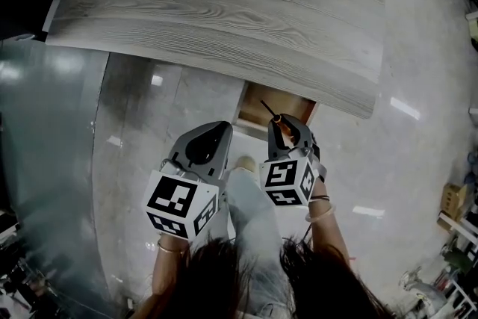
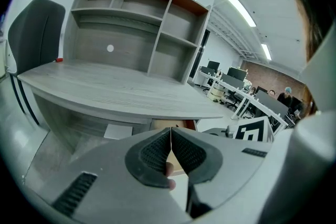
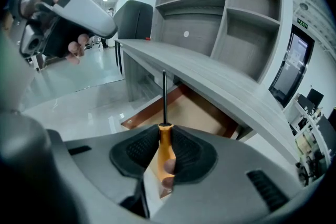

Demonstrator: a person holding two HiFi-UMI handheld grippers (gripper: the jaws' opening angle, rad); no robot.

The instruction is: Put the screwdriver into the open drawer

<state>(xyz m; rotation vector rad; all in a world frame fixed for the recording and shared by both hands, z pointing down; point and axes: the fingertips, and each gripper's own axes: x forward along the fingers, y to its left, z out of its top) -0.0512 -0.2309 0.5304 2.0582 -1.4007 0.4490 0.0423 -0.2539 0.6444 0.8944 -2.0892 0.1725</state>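
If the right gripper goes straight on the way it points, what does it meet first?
Probably the open drawer under the desk: the screwdriver held by the right gripper aims its shaft into it, though depth is unclear.

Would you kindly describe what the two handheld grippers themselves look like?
Both the left gripper and right gripper have smooth grey shells with rounded black pads textured with fine dots. Each carries a white cube printed with black square markers. A thin bangle circles each wrist.
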